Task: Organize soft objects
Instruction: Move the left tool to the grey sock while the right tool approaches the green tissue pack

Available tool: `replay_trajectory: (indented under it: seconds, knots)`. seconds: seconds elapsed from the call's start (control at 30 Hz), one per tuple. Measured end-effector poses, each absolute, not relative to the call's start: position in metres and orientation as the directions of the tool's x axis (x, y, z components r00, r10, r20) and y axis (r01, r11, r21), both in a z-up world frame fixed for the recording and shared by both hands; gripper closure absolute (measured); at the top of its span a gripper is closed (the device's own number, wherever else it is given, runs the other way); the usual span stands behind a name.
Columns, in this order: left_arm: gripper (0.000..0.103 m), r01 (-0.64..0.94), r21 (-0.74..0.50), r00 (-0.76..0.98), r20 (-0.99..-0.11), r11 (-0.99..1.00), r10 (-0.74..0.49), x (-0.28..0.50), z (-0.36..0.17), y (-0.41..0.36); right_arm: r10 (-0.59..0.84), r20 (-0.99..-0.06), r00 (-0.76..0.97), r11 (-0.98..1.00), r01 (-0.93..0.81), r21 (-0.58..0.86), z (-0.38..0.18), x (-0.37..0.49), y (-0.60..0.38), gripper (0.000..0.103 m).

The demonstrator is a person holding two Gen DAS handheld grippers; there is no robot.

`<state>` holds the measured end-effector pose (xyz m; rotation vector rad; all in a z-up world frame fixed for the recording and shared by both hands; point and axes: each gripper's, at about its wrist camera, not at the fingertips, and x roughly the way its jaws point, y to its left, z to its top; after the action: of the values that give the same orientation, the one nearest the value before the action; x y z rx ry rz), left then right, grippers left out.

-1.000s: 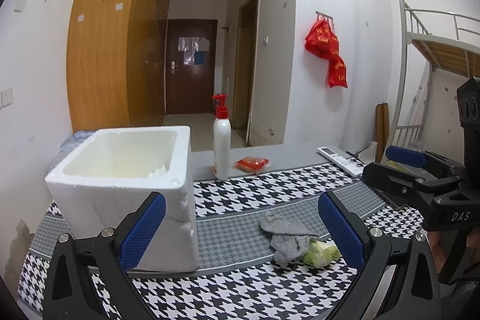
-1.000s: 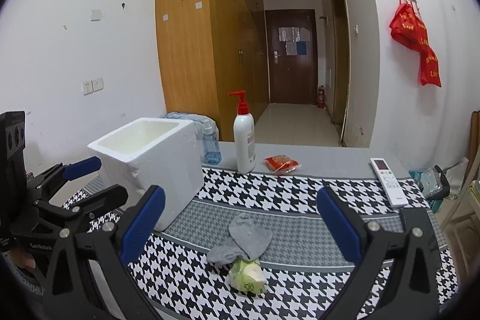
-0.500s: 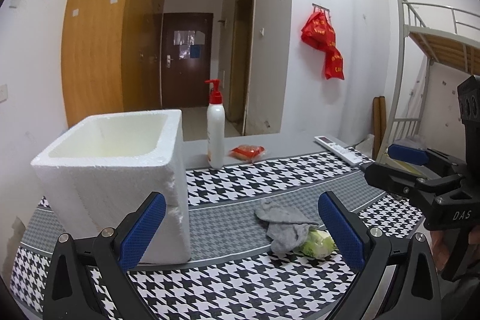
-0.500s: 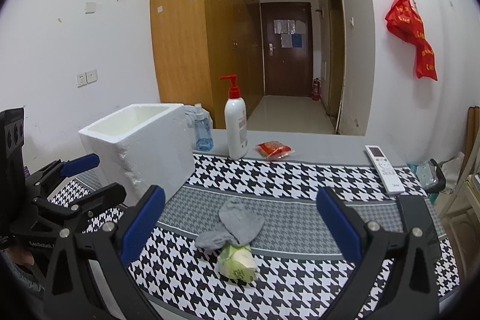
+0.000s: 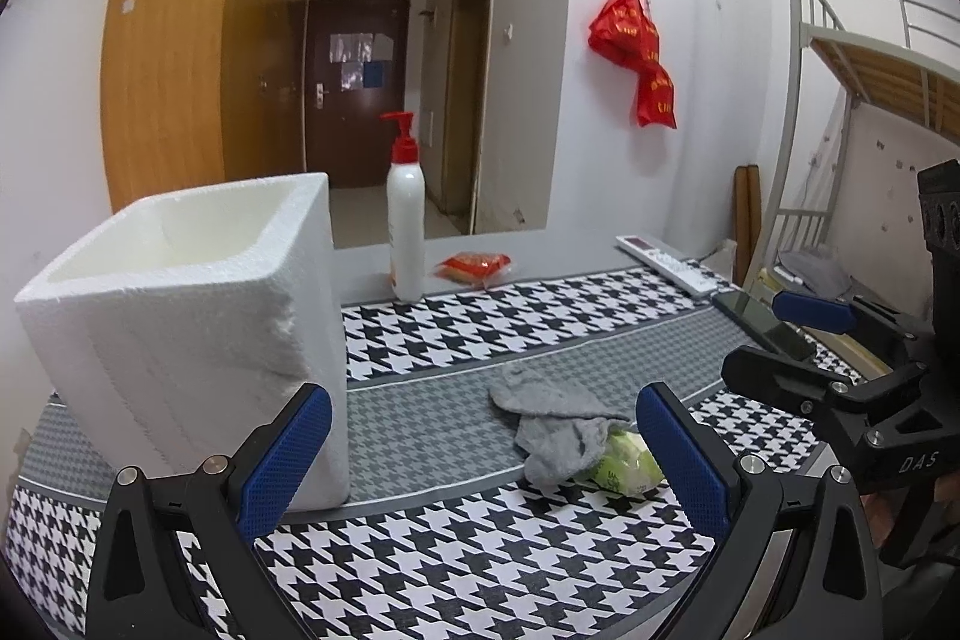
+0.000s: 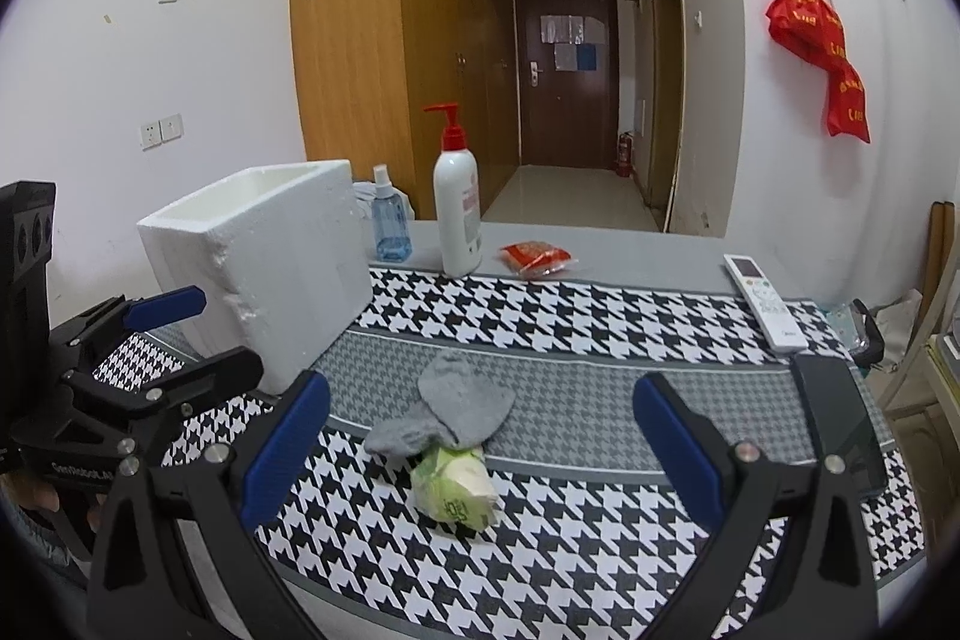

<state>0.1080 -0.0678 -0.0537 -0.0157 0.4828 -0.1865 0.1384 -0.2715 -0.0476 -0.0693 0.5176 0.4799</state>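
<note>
A grey sock (image 6: 456, 409) lies crumpled on the houndstooth cloth, its edge draped over a green tissue pack (image 6: 454, 485). Both also show in the left wrist view: the sock (image 5: 555, 415), the pack (image 5: 624, 469). A white foam box (image 5: 180, 316) stands open-topped at the left; it also shows in the right wrist view (image 6: 270, 262). My left gripper (image 5: 480, 454) is open and empty, near the box's front corner. My right gripper (image 6: 480, 451) is open and empty, just short of the sock and pack.
A white pump bottle (image 6: 457, 205), a blue spray bottle (image 6: 389, 220) and a red snack packet (image 6: 536, 258) stand at the table's far side. A remote control (image 6: 764, 303) and a dark phone (image 6: 837, 421) lie at the right. A bunk bed (image 5: 870, 58) stands beyond the right edge.
Both grippers have lowered and moved closer to the table; the box, sock and pack now look larger and nearer. Both stay open. Nothing on the table has moved.
</note>
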Motion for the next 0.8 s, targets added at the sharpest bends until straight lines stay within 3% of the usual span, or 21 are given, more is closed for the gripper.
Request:
replay_trajectory:
  seconds: [0.8]
  knots:
    - [0.001,0.225,-0.031,0.809,-0.551,0.974,-0.204,0.14,-0.077,-0.091,0.405,-0.56,0.723,0.899,-0.425,0.102,-0.076,0.153,-0.289,0.001]
